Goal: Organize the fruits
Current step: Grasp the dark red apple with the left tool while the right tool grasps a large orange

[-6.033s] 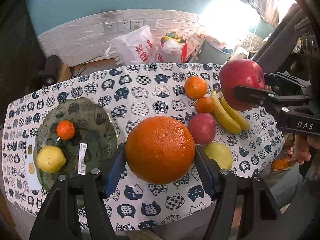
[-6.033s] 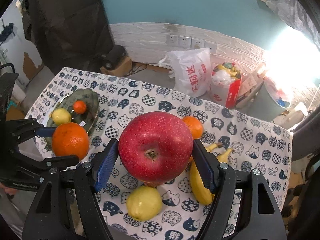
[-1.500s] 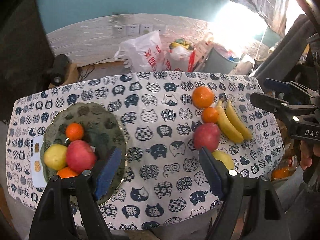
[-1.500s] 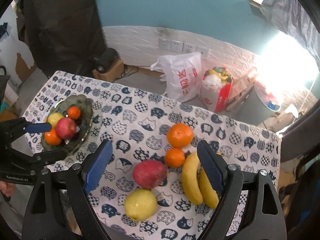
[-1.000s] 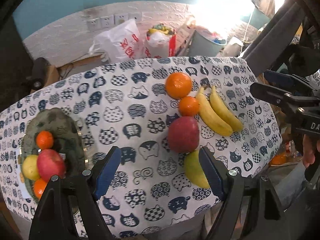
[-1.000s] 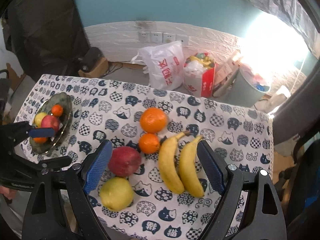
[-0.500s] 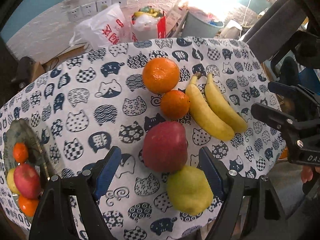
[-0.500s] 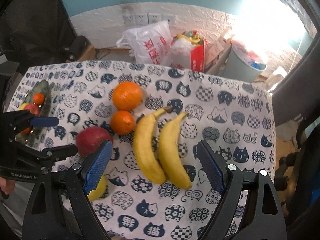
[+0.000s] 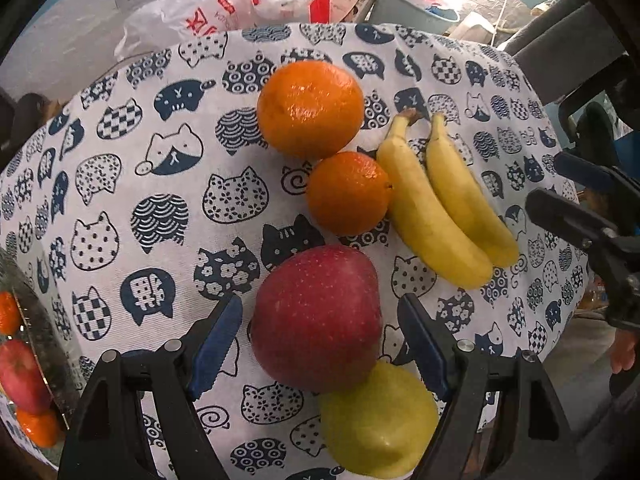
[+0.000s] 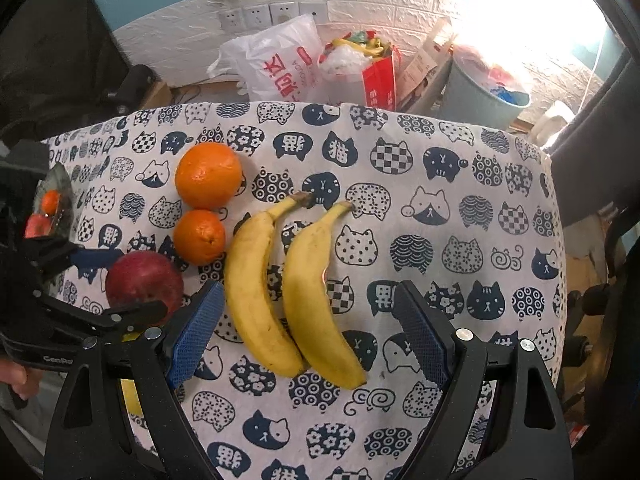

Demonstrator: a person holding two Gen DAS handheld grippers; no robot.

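Note:
My left gripper (image 9: 320, 340) is open, its blue pads on either side of a red apple (image 9: 316, 316) on the cat-print tablecloth, apart from it. A yellow-green pear (image 9: 380, 420) touches the apple's near side. Beyond lie a small orange (image 9: 348, 192), a large orange (image 9: 310, 108) and two bananas (image 9: 436, 216). My right gripper (image 10: 308, 332) is open, its pads on either side of the two bananas (image 10: 288, 280). The apple (image 10: 142, 276), small orange (image 10: 199, 236) and large orange (image 10: 208, 176) lie to their left. The left gripper (image 10: 100, 292) shows around the apple there.
A green glass plate (image 9: 36, 320) at the table's left edge holds a red apple (image 9: 20, 376) and small oranges. Behind the table are a white plastic bag (image 10: 276, 64), a red bag and a grey bin (image 10: 484, 96). The table's right edge is close to the right gripper.
Both grippers, earlier shut on a large orange and an apple, are now empty. Both have moved right and down; the left now straddles the red apple, the right the bananas.

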